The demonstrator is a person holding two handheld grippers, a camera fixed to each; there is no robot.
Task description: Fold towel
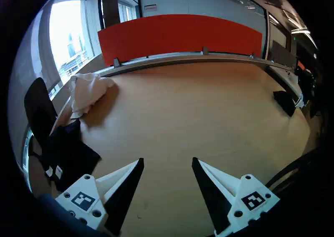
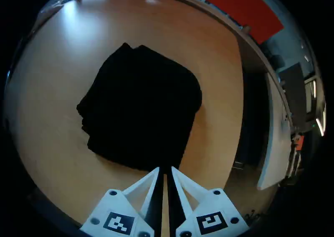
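Chair: a dark chair (image 1: pixel 36 107) stands off the left end of the bench (image 1: pixel 188 111).
Dark cloth: in the left gripper view a dark cloth (image 1: pixel 69 151) lies at the bench's left edge, near the camera. I cannot tell whether it is the towel being worked on.
White towel: the white towel (image 1: pixel 87 93) sits crumpled at the far left corner, just before the red screen (image 1: pixel 179 34) and well apart from both tools. It looks not yet folded.
Left hand-held gripper: the left hand-held gripper (image 1: pixel 167 159) has its fingers spread wide with nothing between them, and it hangs over bare wood.
Black towel: in the right gripper view the black towel (image 2: pixel 142 107) lies flat mid-bench as a compact, roughly square packet. It appears largely folded, with a ragged left side.
Right hand-held gripper: the right hand-held gripper (image 2: pixel 165 168) has its fingers drawn almost together with a thin slit between them, and the tips are at the towel's near edge. I cannot tell whether any cloth is pinched.
Step in hand: this is probably finishing that near edge.
Doing it well: take only the top layer and carry it low and straight so the corners meet. Bring the idle left tool over to pin the packet, since soft cloth will likely slide on smooth wood.
Containers: the bench alone carries the cloths, and each lies loose on its surface.
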